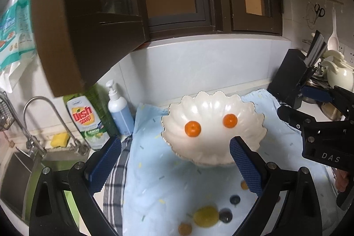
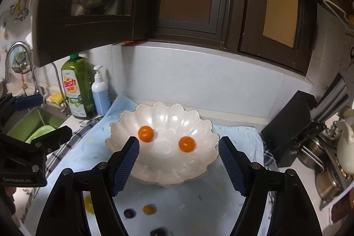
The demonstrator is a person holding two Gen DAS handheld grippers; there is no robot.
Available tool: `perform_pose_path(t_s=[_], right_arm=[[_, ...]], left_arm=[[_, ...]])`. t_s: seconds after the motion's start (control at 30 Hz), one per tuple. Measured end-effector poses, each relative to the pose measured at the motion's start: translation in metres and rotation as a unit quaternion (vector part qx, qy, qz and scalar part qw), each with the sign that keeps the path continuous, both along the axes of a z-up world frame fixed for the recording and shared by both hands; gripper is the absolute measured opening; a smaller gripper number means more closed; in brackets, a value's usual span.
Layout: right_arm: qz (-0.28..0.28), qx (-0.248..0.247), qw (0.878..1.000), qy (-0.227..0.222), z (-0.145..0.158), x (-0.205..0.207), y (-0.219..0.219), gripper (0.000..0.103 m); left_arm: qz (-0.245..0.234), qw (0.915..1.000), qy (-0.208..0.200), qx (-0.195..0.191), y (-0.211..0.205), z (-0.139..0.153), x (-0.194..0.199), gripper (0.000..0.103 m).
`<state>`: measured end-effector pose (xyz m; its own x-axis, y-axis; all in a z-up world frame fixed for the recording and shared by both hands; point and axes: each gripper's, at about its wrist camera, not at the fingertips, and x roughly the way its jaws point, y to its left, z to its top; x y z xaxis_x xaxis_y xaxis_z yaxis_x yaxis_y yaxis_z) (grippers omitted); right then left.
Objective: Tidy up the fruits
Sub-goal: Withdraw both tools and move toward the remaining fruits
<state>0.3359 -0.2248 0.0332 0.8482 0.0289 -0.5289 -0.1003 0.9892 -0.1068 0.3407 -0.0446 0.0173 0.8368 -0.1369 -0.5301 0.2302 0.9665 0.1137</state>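
Observation:
A white scalloped bowl [image 1: 210,107] [image 2: 166,116] stands on a light blue cloth [image 1: 159,180] and holds two small orange fruits [image 1: 192,128] [image 1: 230,121] [image 2: 146,133] [image 2: 187,143]. In front of the bowl, loose on the cloth, lie a yellow-green fruit [image 1: 205,216], dark berries [image 1: 225,215] [image 2: 129,212] and small orange fruits [image 1: 184,228] [image 2: 148,209]. My left gripper [image 1: 176,166] [image 2: 56,114] hovers open and empty before the bowl's left side. My right gripper [image 2: 179,165] [image 1: 291,98] is open above the bowl's near rim, nothing between its pads.
A green dish soap bottle [image 2: 76,87] and a pump bottle [image 2: 100,92] stand left of the bowl by the sink [image 2: 37,123] and faucet [image 1: 42,116]. A black knife block [image 2: 292,132] and pots sit at the right. An open dark cabinet door [image 1: 84,21] hangs overhead.

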Motion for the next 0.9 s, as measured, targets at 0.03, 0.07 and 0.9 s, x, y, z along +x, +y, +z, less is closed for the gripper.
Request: perform_pose_path(t_s=[0.03, 0.07, 0.9], right_arm=[[0.001, 0.000, 1.000, -0.001, -0.001, -0.005, 0.002, 0.075], [0.002, -0.001, 1.000, 0.001, -0.002, -0.009, 0.004, 0.075], [-0.004, 0.030, 0.998, 0.053, -0.055, -0.087, 0.025, 0.075]], left_arm=[[0.001, 1.0000, 0.000, 0.001, 0.002, 0.000, -0.005, 0.100], [0.001, 1.0000, 0.001, 0.002, 0.004, -0.001, -0.010, 0.100], [0.010, 0.9971, 0.074, -0.011, 0.035, -0.058, -0.092, 0.100]])
